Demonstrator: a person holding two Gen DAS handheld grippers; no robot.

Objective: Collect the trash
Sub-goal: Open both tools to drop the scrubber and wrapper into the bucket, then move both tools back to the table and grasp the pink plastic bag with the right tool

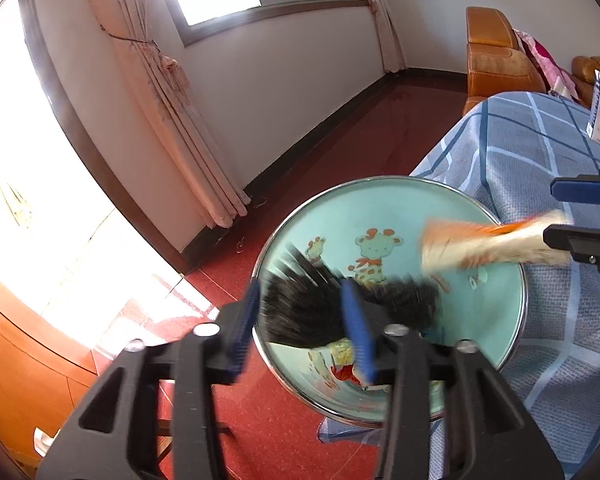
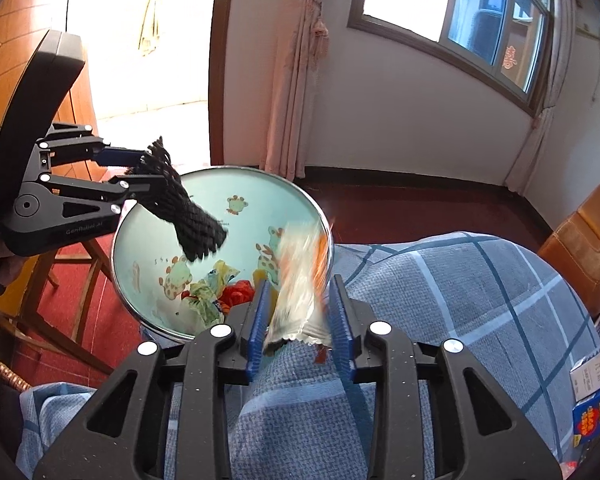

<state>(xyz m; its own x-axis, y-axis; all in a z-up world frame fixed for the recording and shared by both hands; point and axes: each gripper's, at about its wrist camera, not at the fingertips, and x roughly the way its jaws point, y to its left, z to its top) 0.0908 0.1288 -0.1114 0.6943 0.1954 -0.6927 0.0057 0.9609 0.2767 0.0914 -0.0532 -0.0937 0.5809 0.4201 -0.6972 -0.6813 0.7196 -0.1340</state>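
Evidently at the dropping step, the left tool (image 1: pixel 304 320) gripped a black mesh scrap (image 1: pixel 324 312) and the right tool (image 2: pixel 300 320) loosely bracketed an orange-and-silver wrapper (image 2: pixel 300 276) over the basin (image 2: pixel 148 308) (earlier scraps inside), needing release next.

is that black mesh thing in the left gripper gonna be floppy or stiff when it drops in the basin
Probably floppy: the black mesh piece sags past the left gripper toward the basin. Likely light, since it hangs from a small pinch.

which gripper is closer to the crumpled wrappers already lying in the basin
Right. The right gripper sits at the basin rim just beside the crumpled wrappers; the left gripper hangs over the far rim.
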